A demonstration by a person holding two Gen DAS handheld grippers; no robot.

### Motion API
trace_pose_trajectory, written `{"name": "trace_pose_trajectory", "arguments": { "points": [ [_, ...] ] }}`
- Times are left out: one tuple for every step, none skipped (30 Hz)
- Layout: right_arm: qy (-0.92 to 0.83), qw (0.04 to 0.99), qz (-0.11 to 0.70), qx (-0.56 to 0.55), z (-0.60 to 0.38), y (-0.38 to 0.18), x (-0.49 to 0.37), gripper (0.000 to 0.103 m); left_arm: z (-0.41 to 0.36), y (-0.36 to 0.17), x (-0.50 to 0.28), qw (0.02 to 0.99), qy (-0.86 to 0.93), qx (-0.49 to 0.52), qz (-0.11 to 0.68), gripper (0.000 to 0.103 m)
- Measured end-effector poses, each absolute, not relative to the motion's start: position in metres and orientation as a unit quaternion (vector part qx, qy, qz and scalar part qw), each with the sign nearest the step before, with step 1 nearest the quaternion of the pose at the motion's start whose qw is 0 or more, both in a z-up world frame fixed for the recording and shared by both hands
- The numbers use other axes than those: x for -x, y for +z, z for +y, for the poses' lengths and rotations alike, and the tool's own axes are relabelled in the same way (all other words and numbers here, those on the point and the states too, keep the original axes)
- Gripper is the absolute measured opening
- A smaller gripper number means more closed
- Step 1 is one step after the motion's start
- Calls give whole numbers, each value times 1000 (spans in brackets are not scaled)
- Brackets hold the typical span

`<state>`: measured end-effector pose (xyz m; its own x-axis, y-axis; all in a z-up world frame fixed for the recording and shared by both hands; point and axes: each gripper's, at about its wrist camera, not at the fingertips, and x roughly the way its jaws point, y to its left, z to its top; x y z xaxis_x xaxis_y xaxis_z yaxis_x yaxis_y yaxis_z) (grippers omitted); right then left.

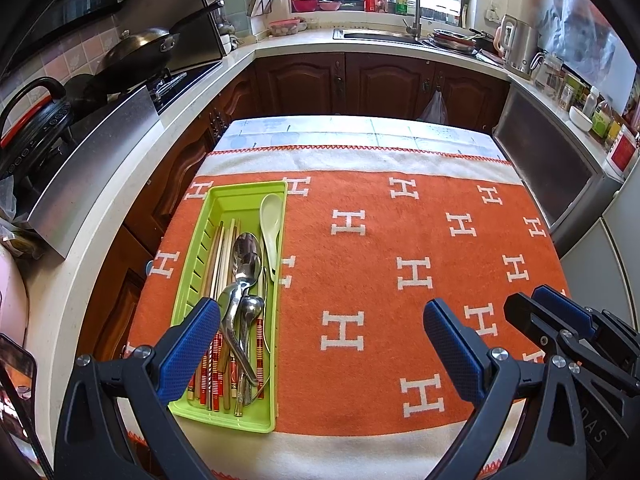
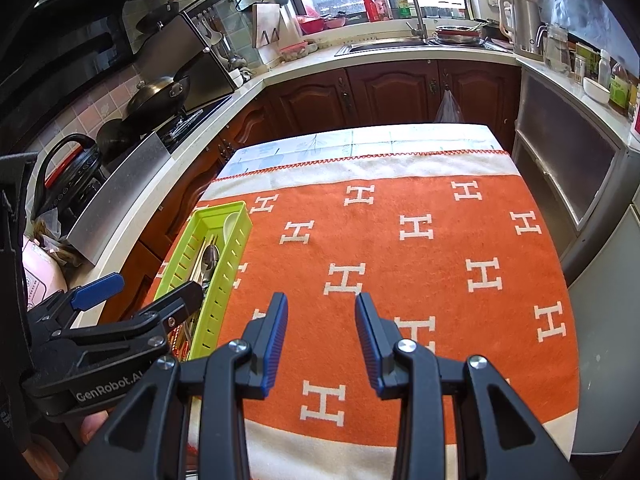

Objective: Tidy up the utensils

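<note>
A lime-green utensil tray (image 1: pixel 244 195) lies on the left side of the orange blanket (image 1: pixel 380 236). In it are several chopsticks (image 1: pixel 217 364), metal spoons (image 1: pixel 245 250) and a pale ceramic spoon (image 1: pixel 270 209). My left gripper (image 1: pixel 322 306) stands open wide above the blanket, its left finger over the tray's near end, nothing between the pads. In the right wrist view the tray (image 2: pixel 236 240) is at the left, with the left gripper (image 2: pixel 148 288) over its near end. My right gripper (image 2: pixel 321 300) hovers open over bare blanket right of the tray, holding nothing. It also shows as the right gripper (image 1: pixel 528 298) at the lower right.
The table's left edge runs close to a counter with a wok (image 1: pixel 140 46) on the stove and a black cooker (image 1: pixel 32 120). Beyond the far edge are wooden cabinets (image 1: pixel 380 80) and a sink (image 1: pixel 380 34). A grey cabinet (image 1: pixel 552 168) stands at the right.
</note>
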<state>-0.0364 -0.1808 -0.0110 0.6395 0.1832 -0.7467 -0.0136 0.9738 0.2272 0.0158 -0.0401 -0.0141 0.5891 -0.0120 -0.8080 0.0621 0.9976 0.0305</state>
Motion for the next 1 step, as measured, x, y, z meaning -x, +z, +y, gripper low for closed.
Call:
{"name": "trace_pose_trajectory", "arguments": {
  "points": [
    [55, 900, 421, -101, -180, -12, 37, 35, -40, -15, -16, 890, -21, -28, 454, 101]
  ]
}}
